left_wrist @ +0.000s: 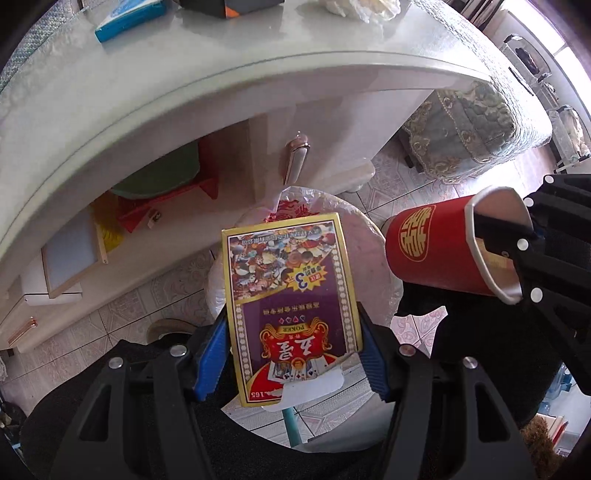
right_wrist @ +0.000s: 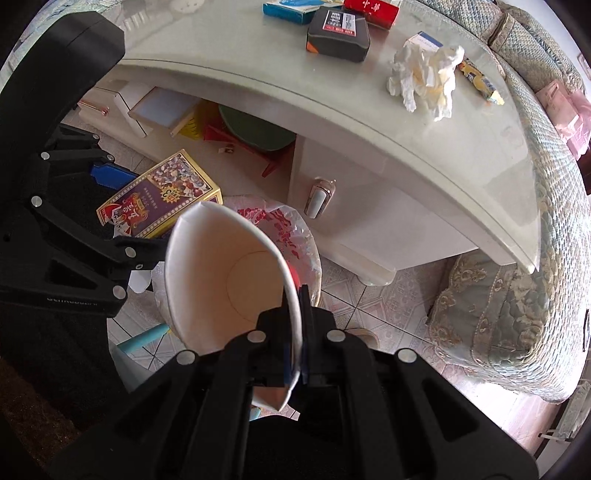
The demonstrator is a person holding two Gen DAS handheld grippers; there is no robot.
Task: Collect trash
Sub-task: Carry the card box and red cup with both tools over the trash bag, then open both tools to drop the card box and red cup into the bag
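Note:
My left gripper (left_wrist: 293,347) is shut on a purple and yellow poker card box (left_wrist: 291,295) and holds it above a bin lined with a clear plastic bag (left_wrist: 369,236). The box also shows in the right wrist view (right_wrist: 162,195). My right gripper (right_wrist: 295,328) is shut on the rim of a squashed red paper cup (right_wrist: 229,273), white inside, held over the same bin (right_wrist: 295,229). In the left wrist view the cup (left_wrist: 436,251) hangs at the right of the box. A crumpled white tissue (right_wrist: 424,81) lies on the table.
The white glass-topped table (right_wrist: 369,122) carries a black box (right_wrist: 338,33), a blue box (right_wrist: 291,9), a red packet (right_wrist: 373,11) and a yellow wrapper (right_wrist: 480,81). Stools and boxes sit under it (left_wrist: 162,184). A quilted sofa (right_wrist: 546,206) stands at the right. The floor is tiled.

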